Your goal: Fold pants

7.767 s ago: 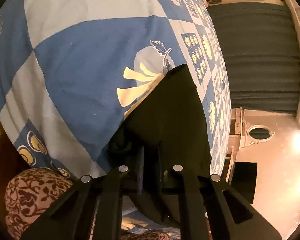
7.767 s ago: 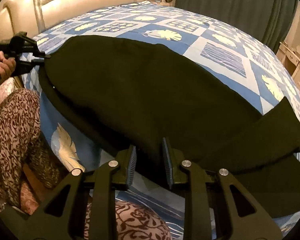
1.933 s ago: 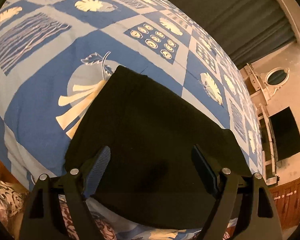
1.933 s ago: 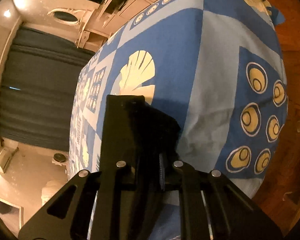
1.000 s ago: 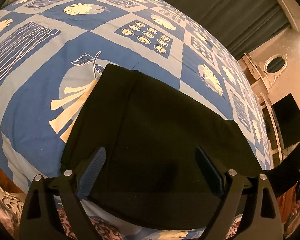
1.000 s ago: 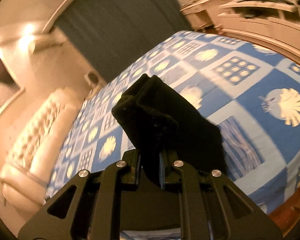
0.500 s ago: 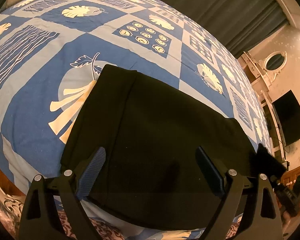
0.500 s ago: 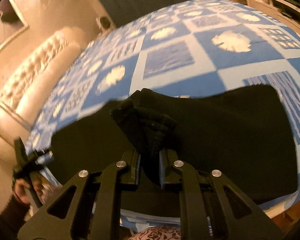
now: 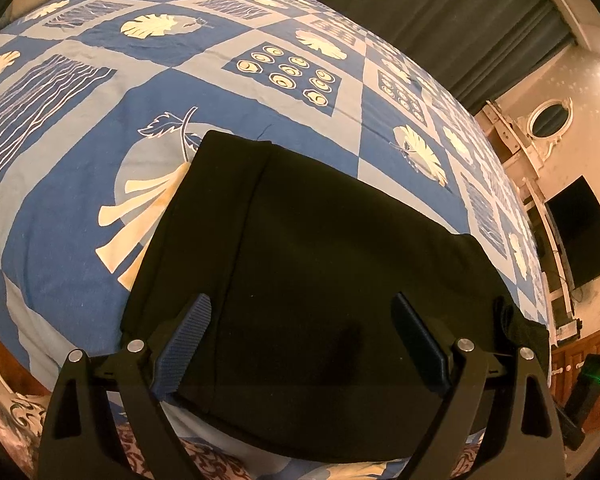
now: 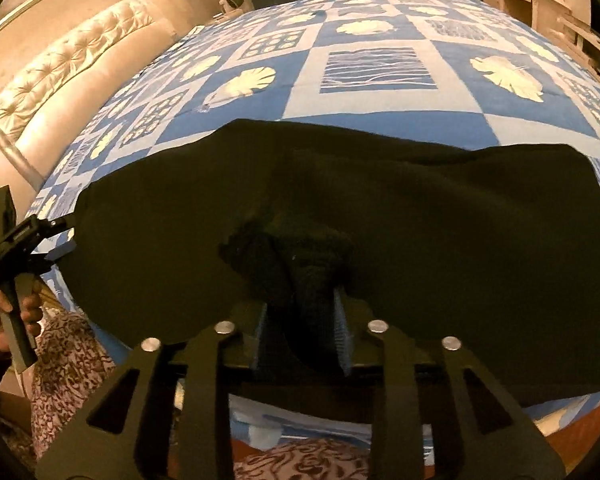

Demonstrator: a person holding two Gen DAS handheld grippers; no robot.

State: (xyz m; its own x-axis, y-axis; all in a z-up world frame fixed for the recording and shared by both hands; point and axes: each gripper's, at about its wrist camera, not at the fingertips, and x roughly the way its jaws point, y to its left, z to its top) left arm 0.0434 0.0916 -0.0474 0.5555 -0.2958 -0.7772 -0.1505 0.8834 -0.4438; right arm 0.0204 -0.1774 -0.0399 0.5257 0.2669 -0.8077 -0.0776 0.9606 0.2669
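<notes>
Black pants (image 9: 320, 248) lie folded on a blue patterned bedspread (image 9: 100, 80) near the bed's front edge. My left gripper (image 9: 302, 344) is open and empty, held just above the near edge of the pants at their left end. In the right wrist view the pants (image 10: 420, 208) spread wide across the bed. My right gripper (image 10: 302, 328) is shut on a bunched fold of the pants (image 10: 300, 256) and holds it over the flat cloth. The left gripper (image 10: 24, 240) shows at the far left of that view, in a hand.
A tufted cream headboard (image 10: 60, 80) stands at the left. Dark curtains (image 9: 440, 16), a dresser with an oval mirror (image 9: 548, 116) and a dark screen (image 9: 580, 232) stand beyond the bed. My patterned clothing (image 10: 60, 360) is at the bed's front edge.
My right gripper has swung the gripped end of the pants over from the right and down onto the flat part. The left gripper, open since it let go, has barely moved.
</notes>
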